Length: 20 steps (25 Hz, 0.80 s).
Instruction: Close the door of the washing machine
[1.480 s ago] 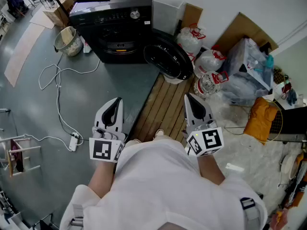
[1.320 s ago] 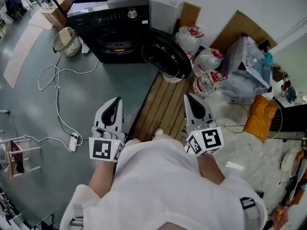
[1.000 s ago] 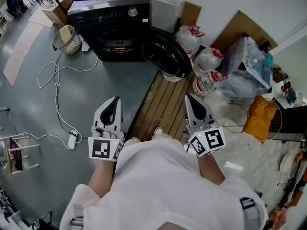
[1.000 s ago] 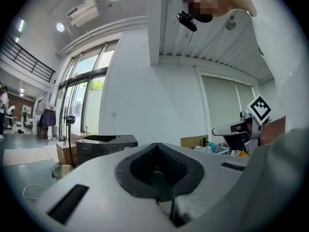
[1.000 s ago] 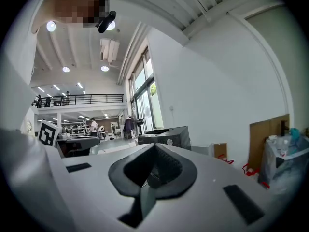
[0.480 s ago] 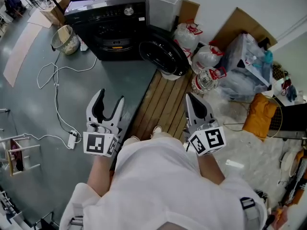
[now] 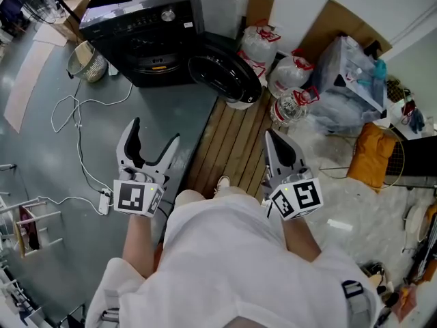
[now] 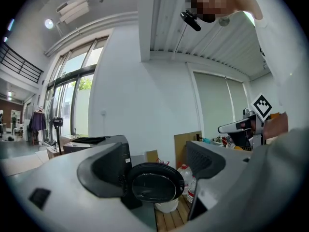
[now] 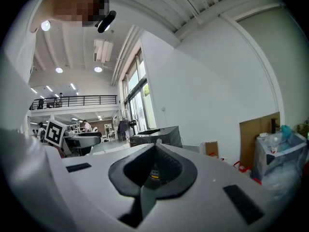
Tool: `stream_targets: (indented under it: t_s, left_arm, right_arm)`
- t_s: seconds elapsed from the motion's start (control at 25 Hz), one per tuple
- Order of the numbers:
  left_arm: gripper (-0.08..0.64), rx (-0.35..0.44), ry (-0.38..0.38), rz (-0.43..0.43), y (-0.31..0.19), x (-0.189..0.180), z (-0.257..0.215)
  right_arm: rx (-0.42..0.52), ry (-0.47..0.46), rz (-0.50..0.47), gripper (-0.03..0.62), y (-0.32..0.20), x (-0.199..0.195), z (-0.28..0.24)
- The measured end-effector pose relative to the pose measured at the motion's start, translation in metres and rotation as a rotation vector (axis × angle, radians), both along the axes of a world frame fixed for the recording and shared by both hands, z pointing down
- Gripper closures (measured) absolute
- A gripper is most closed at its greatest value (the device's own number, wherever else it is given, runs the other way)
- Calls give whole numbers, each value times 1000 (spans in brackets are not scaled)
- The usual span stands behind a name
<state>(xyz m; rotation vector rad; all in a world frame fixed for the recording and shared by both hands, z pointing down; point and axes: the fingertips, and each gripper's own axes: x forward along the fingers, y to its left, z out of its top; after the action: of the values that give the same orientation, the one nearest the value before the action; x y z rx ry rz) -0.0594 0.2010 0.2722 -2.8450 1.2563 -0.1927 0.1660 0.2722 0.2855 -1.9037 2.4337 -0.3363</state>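
We hold L gripper [image 7: 156, 132] low, jaws opening, nothing betw. them; R gripper [image 7: 273, 141] clenched, empty. Ahead, black washer [image 7: 136, 53], door [image 7: 222, 77] swung open toward R side. Panel [image 7: 147, 20] print unreadable.

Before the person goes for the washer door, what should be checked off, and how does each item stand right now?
1. Round black door of black washing machine hangs open, ready to push: ok.
2. Left gripper jaws opening, nothing between them: ok.
3. Right gripper jaws together, empty: ok.
4. Either gripper touching the door: not ok, both well short.
5. White cable out of the walking path: cannot tell.
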Motion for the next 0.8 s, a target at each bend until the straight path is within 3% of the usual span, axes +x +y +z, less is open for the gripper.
stream_targets:
  t_s: [0.36,0.8]
  left_arm:
    - [158,-44,-29,54,-17,21,15]
    - [158,-107,-9,184,-109,43,57]
  right_arm:
    - [-27,-11,26,595,-13,6,8]
    - [-86,50,132,595,-85,14,10]
